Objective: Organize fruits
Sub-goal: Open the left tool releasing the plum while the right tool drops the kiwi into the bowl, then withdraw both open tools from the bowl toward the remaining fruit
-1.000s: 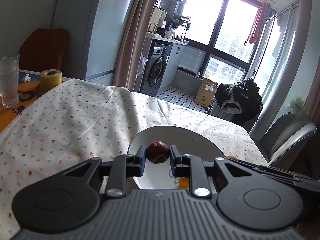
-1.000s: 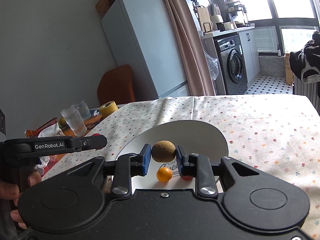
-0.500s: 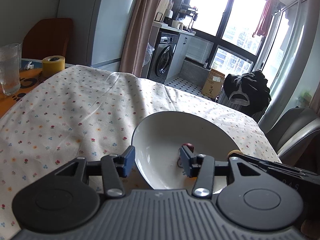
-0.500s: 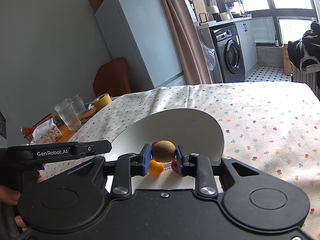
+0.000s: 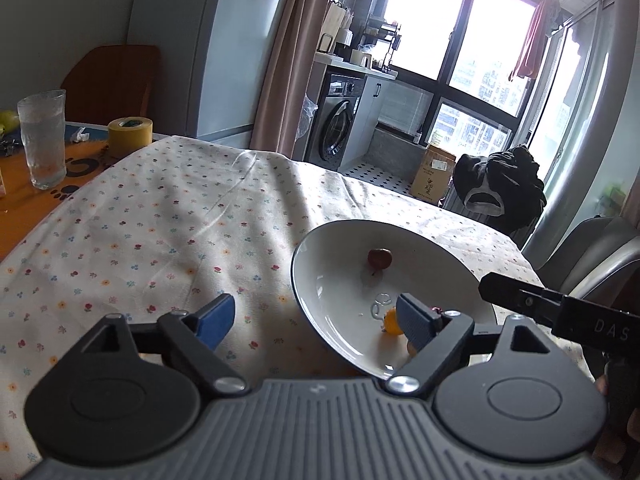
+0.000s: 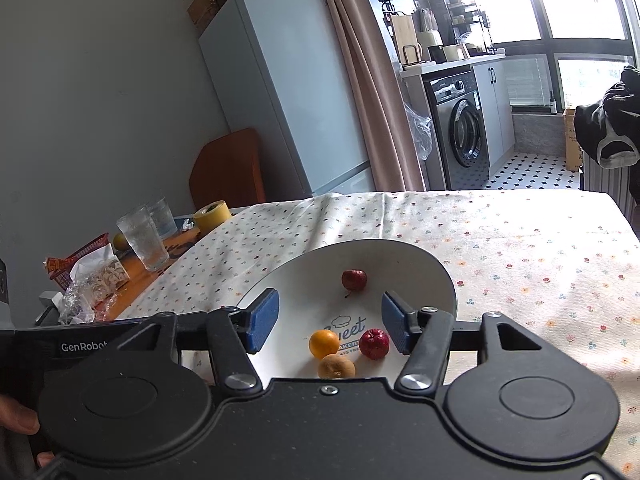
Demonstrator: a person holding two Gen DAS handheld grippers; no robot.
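The white bowl [image 6: 436, 268] sits on the counter [image 6: 520, 248], which is covered by a pale cloth with small flowers. Four fruits lie in it. In the right wrist view, the right gripper [image 6: 328, 326] hangs over the near side of the bowl with its fingers [image 6: 262, 320] spread wide and nothing between them. Between the two blue pads, low in the gap, lie three fruits close together: an orange [image 6: 324, 344] nearest the left finger, a brown fuzzy kiwi [image 6: 336, 367] just below it at the gripper's body edge, and a red fruit [image 6: 374, 344] with a dimpled top just beside the right finger. The orange and kiwi look to be touching (the red one is very near the kiwi, contact unclear). A smaller dark red fruit [image 6: 354, 279] with a thin stem lies apart from them, beyond the fingertips, toward the far wall of the bowl. Blue lettering is printed on the bowl floor, partly hidden by the fruit.

The left gripper [image 5: 316, 320] is also wide open and empty. Its left finger is over the cloth, outside the bowl; its right finger [image 5: 416, 326] reaches over the bowl's rim and hides part of the orange. The small dark red fruit lies beyond that finger.
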